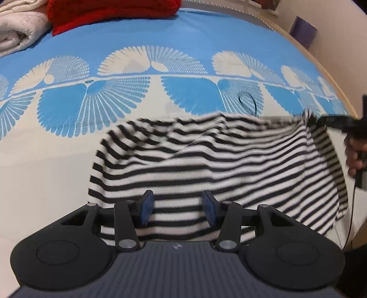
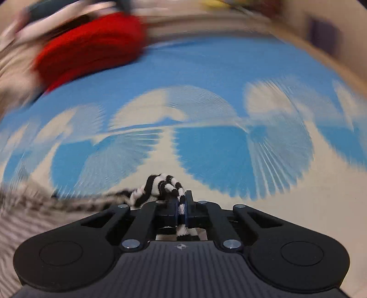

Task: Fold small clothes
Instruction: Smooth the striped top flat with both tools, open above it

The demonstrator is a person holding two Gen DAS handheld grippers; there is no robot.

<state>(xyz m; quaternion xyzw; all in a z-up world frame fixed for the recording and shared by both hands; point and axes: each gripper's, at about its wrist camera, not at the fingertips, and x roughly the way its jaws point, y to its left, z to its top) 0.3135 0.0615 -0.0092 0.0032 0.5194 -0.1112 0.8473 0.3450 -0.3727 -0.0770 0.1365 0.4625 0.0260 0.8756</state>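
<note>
Blue and cream patterned bedspread covers the bed, with a red garment and a pale blanket at its far end. Over it, the striped top hangs stretched. The left gripper points level, its jaws apart with the hem between them. The right gripper pinches a bunched corner tight, raised at the right.

The black left gripper gapes over a black-and-white striped knit garment; a red knit lies at eleven o'clock.
</note>
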